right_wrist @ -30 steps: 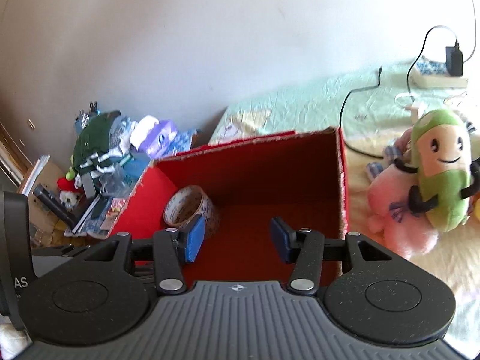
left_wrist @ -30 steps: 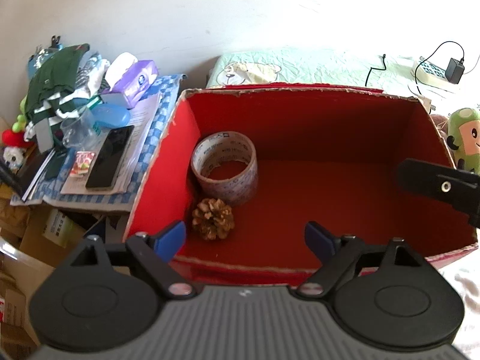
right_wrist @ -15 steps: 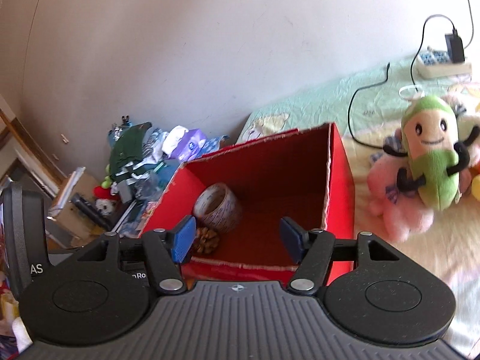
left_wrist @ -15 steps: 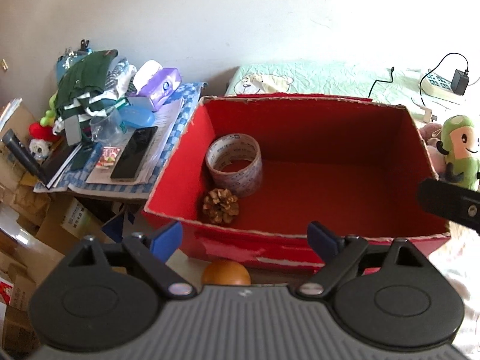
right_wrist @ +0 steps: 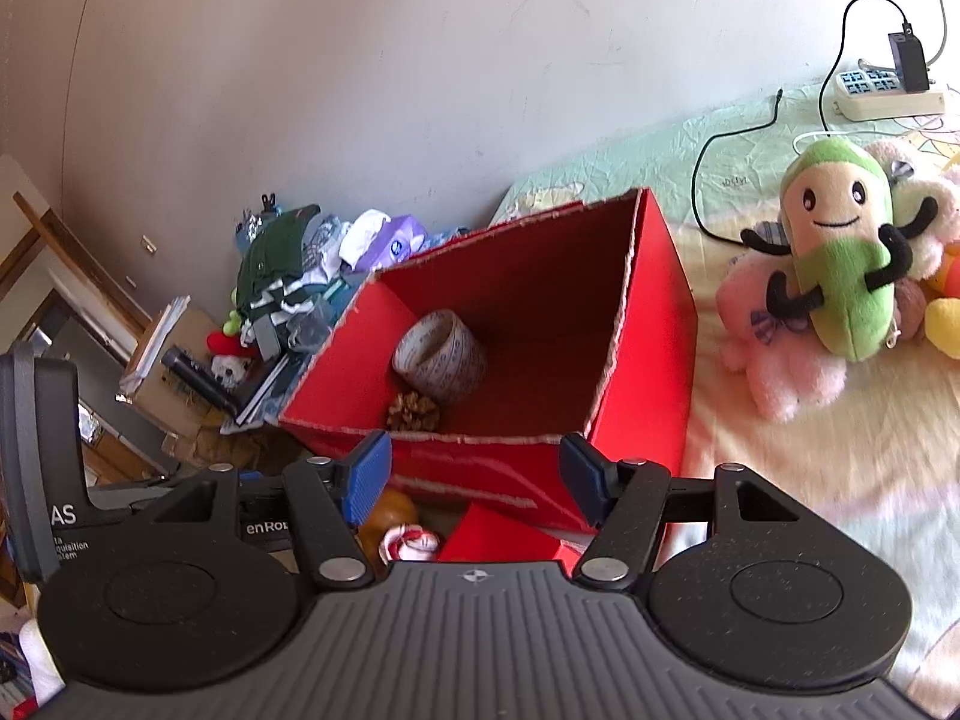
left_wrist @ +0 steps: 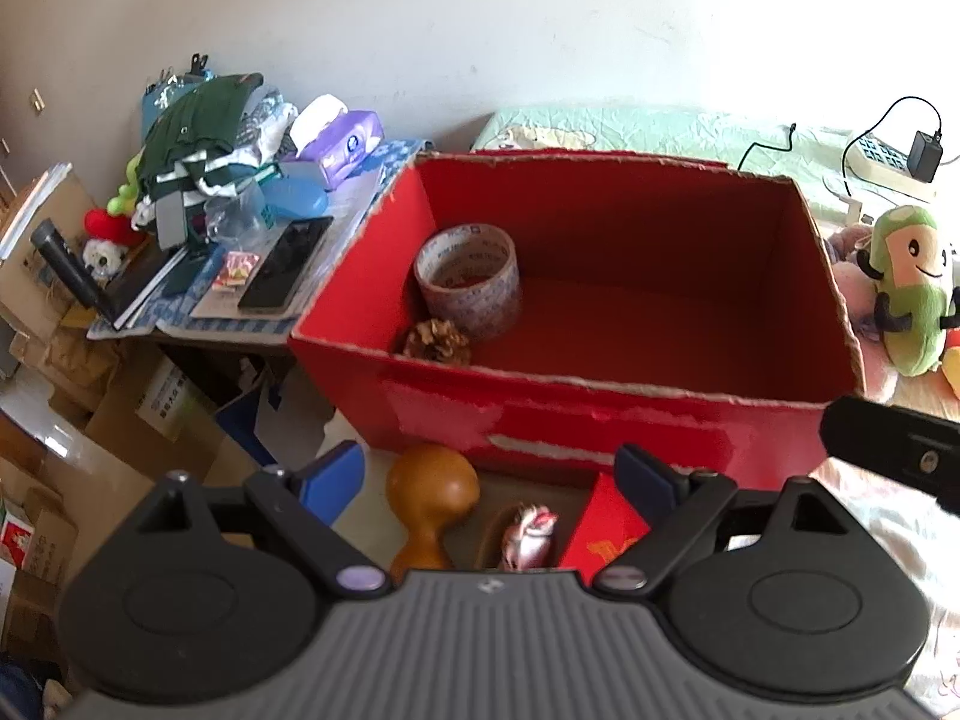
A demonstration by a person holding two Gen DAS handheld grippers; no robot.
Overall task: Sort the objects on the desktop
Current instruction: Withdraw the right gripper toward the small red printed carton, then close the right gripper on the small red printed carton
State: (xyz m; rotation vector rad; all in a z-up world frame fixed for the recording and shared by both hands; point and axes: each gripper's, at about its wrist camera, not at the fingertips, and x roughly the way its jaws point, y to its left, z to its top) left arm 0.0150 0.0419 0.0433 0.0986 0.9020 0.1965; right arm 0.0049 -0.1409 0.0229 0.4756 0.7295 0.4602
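1. looking from the left wrist, the left gripper is wide apart and holds nothing. the red box has a tape roll and a pine cone touching in its left corner. a brown gourd sits just in front of the box.
2. looking from the right wrist, the right gripper is wide too, empty, near the box's front. a green plush toy lies right of the box.

The right gripper hangs with jaws apart and empty before a red box. Inside lie a tape roll and a pine cone, touching
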